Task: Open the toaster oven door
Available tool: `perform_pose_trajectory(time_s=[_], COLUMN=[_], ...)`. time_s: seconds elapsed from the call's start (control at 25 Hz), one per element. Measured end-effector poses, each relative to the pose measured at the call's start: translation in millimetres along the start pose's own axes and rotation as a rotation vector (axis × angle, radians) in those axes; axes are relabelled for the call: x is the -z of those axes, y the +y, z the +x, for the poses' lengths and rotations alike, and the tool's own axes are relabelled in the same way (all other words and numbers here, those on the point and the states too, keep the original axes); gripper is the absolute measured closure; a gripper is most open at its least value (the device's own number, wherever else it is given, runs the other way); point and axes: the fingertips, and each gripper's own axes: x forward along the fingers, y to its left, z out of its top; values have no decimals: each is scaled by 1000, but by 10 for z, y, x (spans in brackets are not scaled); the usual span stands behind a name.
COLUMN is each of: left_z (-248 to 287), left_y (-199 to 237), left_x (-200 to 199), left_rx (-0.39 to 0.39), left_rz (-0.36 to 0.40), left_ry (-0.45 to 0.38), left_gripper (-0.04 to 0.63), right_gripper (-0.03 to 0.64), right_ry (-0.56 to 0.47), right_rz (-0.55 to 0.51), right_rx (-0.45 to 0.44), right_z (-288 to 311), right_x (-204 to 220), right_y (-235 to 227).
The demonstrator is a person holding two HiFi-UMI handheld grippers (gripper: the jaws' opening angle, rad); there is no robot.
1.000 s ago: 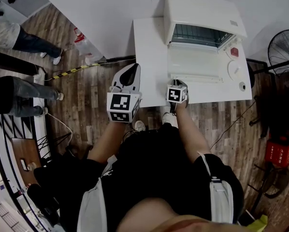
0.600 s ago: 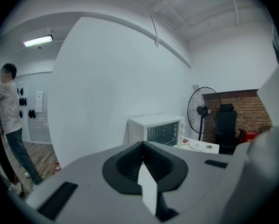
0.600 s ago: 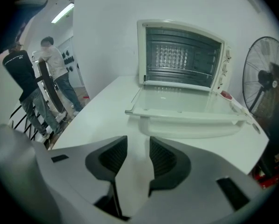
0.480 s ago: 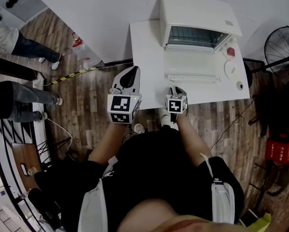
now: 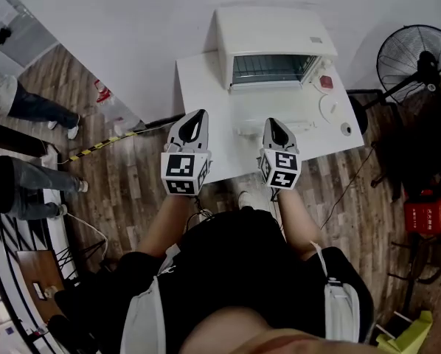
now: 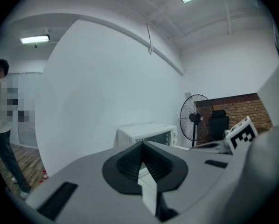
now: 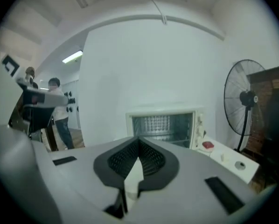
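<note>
Toaster oven [image 5: 272, 43] sat at the table's [image 5: 198, 94] back edge, its door [image 5: 265, 105] already lying flat toward the front edge. The cavity held only its wire rack [image 5: 268, 68]; no tray or food seen.

Your left gripper [image 5: 195, 118] was pressed together and empty, over the front edge. Your right gripper [image 5: 274, 126] had just closed on nothing, beside the door's lip.

Risk, as I judged it: a nudge from your right gripper could've swung the door back up or shoved the oven.
</note>
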Motion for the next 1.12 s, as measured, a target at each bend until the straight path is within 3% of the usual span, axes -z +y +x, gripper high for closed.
perform_pose_trajectory(time_s=[0.16,0.32,0.68,1.12], left_z=[27,27,70,72], left_y=[-124,-189,-204,-107], left_x=[-148,-279,-408,-335], left_rx=[20,34,28,14], left_rz=[9,23,36,42], left_ry=[-34,-62,-78,-57], left_gripper=[584,584,584,584], right_gripper=[615,617,617,615], right_ry=[-185,-301,-338,-321], right_rz=[-22,-80,-17,-5], right_rx=[37,59,43,37], right_z=[-191,-360,-374,-294], right_x=[-805,-1226,-1391,-1309], right_y=[-192,-248,-266,-229])
